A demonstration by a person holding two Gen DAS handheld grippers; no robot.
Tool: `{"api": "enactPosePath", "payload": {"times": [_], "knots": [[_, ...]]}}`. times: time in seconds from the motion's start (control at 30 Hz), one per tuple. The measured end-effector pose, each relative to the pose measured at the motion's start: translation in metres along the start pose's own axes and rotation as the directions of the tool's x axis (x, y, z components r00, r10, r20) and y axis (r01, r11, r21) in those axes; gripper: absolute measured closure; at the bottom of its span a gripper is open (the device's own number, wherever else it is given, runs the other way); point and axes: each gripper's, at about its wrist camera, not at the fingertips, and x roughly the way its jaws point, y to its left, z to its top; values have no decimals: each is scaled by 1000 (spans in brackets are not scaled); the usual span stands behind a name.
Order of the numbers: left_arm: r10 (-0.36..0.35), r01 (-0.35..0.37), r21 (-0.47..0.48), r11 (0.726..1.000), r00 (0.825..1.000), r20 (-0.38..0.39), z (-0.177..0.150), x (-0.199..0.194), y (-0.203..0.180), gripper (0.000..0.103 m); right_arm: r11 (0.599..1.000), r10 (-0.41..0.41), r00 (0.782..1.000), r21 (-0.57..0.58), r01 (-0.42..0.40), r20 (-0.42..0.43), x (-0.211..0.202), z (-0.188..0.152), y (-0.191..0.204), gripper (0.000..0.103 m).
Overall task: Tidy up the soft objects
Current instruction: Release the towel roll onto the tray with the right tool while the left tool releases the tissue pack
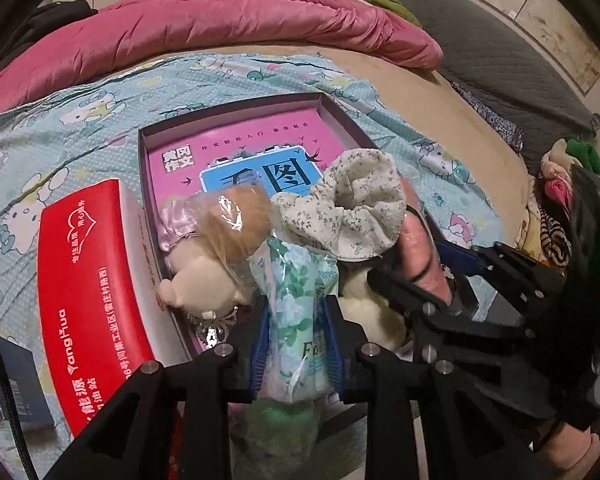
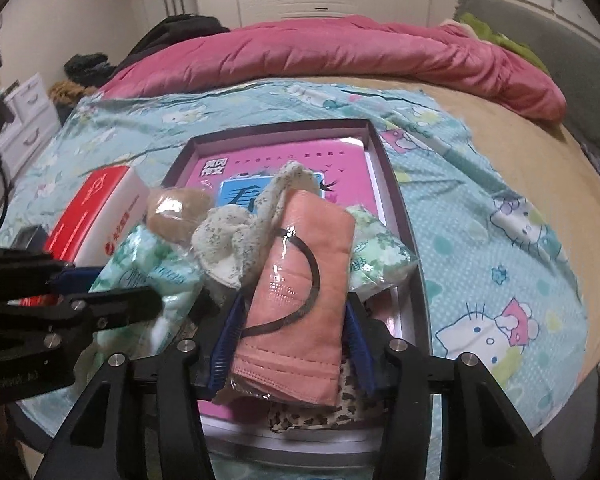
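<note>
2 grippers hover over the near end of the open box (image 2: 380, 160): the left gripper (image 1: 296, 344) clamps a floral tissue pack (image 1: 296, 312), the right gripper (image 2: 292, 332) clamps a pink face mask (image 2: 300, 280). A speckled sock (image 1: 352, 208) drapes just beyond both, above the box.

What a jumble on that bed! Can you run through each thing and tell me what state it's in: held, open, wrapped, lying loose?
left gripper: shut on the tissue pack.
tissue pack: sealed, held upright over the box.
right gripper: shut on the pink mask.
pink mask: folded, in clear wrap, held.
floral scrunchie: bunched, on top of the pile.
plush toy: bagged in clear plastic, lying in the box.
box: open, lidless.
red carton: closed, beside the box.
</note>
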Motion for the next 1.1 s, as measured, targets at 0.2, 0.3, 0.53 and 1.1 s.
{"api": "enactPosePath", "payload": {"times": [0.2,0.3,0.53,1.1], "knots": [[2,-2,-3,1000,1000,3,0,-1,-2,74,1000,-27,999,-13,28,45,-16,-5,-3,33],[10,-10,0,1000,1000,6,-1,-1,-3,73,999,-33,999,-13,34,36,-20,-8,-6,32],[16,-16,11,1000,1000,15,-4,-4,-5,51,998,-58,997,16,57,48,-35,-16,-13,30],[93,-96,17,995,991,100,-19,-67,4,30,984,-145,981,120,130,126,-109,-20,17,27]]}}
